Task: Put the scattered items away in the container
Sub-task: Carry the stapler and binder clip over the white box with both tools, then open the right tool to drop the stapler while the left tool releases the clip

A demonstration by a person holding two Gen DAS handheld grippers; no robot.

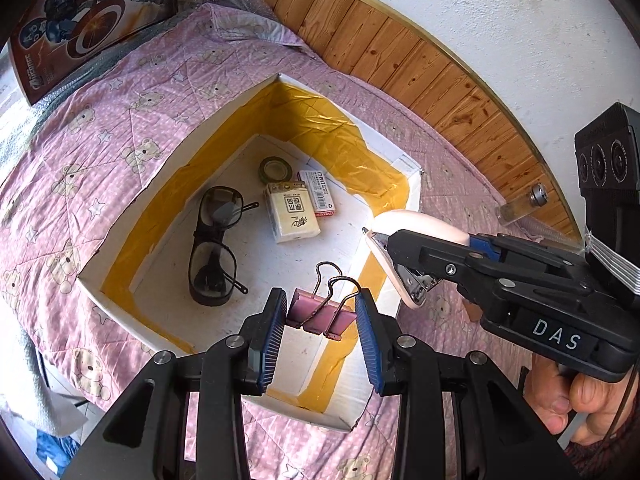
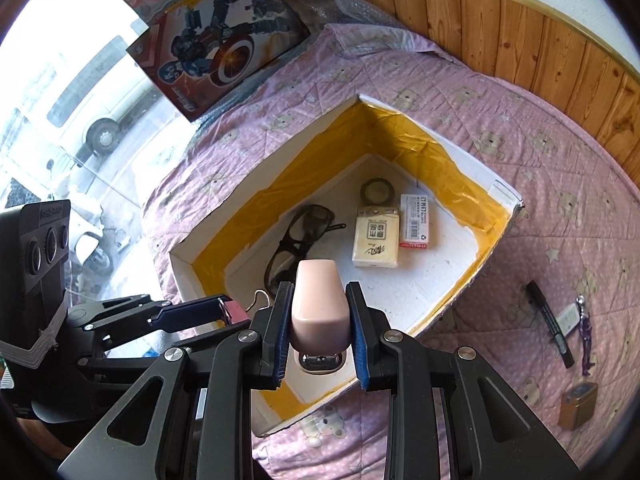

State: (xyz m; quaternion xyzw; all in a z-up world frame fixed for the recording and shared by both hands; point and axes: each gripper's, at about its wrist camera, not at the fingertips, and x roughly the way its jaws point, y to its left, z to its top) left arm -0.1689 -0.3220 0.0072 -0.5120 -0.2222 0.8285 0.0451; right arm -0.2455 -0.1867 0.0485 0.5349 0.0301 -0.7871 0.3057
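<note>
Left wrist view: the left gripper (image 1: 321, 316) sits at six o'clock, fingers pinching a pink binder clip (image 1: 320, 317) by its sides, wire handles up, over the near end of the box (image 1: 132, 206).
Box: white cardboard, open top, yellow tape on its inner walls, resting on a pink quilt (image 1: 132, 92) printed with bears.
Box contents, left to right: dark glasses (image 1: 216, 245) at nine o'clock of the floor, a tape roll (image 1: 275, 169) at twelve, a cream packet (image 1: 293, 213) in the middle, a white-and-red eraser (image 1: 319, 193) touching its right side.
Right gripper from this view: it (image 1: 390, 248) comes in from three o'clock, closed on a pale pink stapler (image 1: 416, 222) that hangs above the box's right wall; a hand (image 1: 576, 396) holds its grip at four o'clock.
Vial: a small glass one (image 1: 520, 206) lies on the quilt at two o'clock, near the wood panelling.
Right wrist view: the right gripper (image 2: 320, 320) at six o'clock clamps the stapler (image 2: 318, 304) between blue pads, above the near part of the box (image 2: 280, 164).
Left gripper from this view: at nine o'clock it (image 2: 228, 312) holds the clip (image 2: 236, 313), of which only a pink edge shows.
Loose things on the quilt, four o'clock: a black marker (image 2: 550, 322), a white tag (image 2: 568, 320) just beside it, a purple keychain (image 2: 585, 338), and what may be a small brown tin (image 2: 579, 405).
Toy carton: it (image 2: 218, 38) leans at eleven o'clock beyond the quilt.
</note>
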